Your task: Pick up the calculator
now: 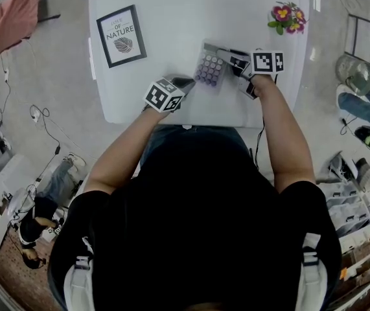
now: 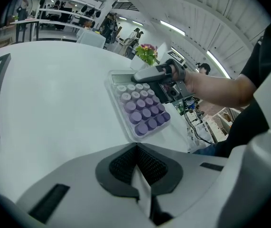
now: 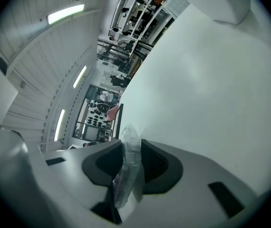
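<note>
Right gripper (image 3: 128, 160): jaws narrowed onto the calculator's (image 1: 210, 69) clear edge
Left gripper (image 2: 137, 167): jaws together, empty; just beside the calculator
Calculator: keys up, front centre of white table (image 1: 172, 18)
Risk: thin edge hold; the case may pivot or slip when raised
Surroundings: framed print (image 1: 121, 35), flowers (image 1: 288, 17) well apart; nothing obstructs

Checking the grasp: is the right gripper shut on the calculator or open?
Shut on it: the right gripper pinches the calculator's clear edge between its pads.
</note>
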`<state>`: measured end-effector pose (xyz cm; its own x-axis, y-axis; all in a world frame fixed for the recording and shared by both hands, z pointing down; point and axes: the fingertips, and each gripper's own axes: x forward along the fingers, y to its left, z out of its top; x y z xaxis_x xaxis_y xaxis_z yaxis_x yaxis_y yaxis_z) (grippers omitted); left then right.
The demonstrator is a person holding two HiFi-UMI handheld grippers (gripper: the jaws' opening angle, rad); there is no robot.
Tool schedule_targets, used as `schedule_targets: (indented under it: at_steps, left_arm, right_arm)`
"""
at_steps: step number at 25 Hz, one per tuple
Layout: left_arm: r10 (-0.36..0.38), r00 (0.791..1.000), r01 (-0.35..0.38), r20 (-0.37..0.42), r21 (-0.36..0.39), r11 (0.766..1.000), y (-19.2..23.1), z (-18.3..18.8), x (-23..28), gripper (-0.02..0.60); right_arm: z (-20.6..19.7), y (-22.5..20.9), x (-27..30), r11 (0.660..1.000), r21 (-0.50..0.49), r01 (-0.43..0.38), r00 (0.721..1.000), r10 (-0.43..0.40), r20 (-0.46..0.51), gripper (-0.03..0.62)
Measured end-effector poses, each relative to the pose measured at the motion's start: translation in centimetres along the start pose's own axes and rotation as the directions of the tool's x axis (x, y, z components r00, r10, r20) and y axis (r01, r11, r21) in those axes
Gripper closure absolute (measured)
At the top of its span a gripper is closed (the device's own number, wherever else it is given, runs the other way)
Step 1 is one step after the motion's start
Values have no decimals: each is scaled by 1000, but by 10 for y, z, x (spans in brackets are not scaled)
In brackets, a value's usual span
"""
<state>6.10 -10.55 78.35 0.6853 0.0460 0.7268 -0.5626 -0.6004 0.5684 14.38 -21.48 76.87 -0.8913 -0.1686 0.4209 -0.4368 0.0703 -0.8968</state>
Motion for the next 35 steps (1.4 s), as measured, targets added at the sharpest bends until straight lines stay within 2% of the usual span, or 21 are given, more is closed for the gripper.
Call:
schedule_targets:
  at_steps: [6,20,35]
  left_arm:
    - [2,1000,-2,2,16,1000,7,4,-8,565]
    - [15,1000,-17,16,85,996,1,28,-40,566]
    - [34,994,-46,109,112,993,10,54,-93,565]
  right_arm:
    - [7,13,0,1000,-9,-2,1000,2,22,482]
    - [27,50,-39,998,-70,9,993,-1,117,482]
    - [40,110,-72,990,-140,22,971,12,240,482]
